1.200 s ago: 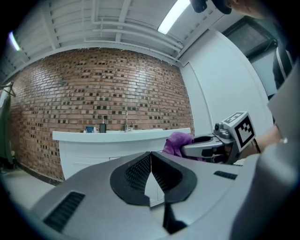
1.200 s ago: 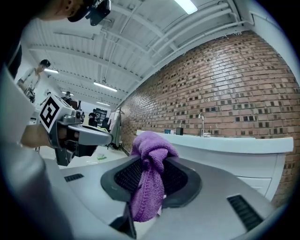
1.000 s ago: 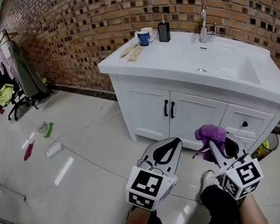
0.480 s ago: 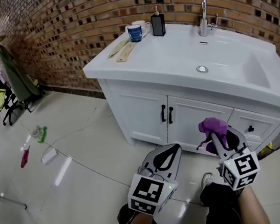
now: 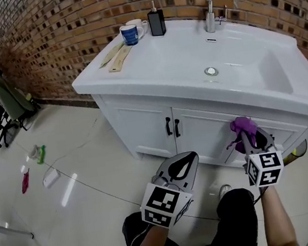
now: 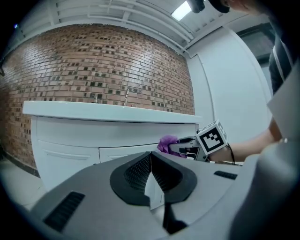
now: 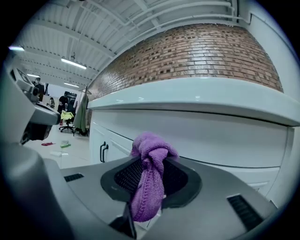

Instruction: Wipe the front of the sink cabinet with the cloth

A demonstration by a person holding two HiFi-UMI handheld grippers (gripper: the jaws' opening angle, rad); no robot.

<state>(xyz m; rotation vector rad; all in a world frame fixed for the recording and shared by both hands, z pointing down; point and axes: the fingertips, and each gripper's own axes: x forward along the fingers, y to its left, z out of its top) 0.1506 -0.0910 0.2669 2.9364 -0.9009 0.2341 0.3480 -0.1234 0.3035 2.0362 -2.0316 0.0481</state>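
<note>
Right gripper [image 5: 250, 141] pinches fuzzy purple cloth [image 5: 241, 127] near white sink cabinet [image 5: 143, 128] front, ready for wiping. Left gripper [image 5: 179, 170] closed, empty.

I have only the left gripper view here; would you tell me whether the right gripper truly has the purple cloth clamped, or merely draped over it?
Observer: It is clamped. In the right gripper view the right gripper is shut on the purple cloth, and the cloth's bunched end pokes out past the jaws.
Operator: Thank you. Which part of the sink cabinet is the cloth facing?
Observer: In the head view it is at the right part of the sink cabinet, to the right of the two black door handles. I cannot tell whether it touches.
Operator: Is anything standing on top?
Observer: Yes. A blue mug, a white mug and a dark soap dispenser stand at the countertop's back left.
</note>
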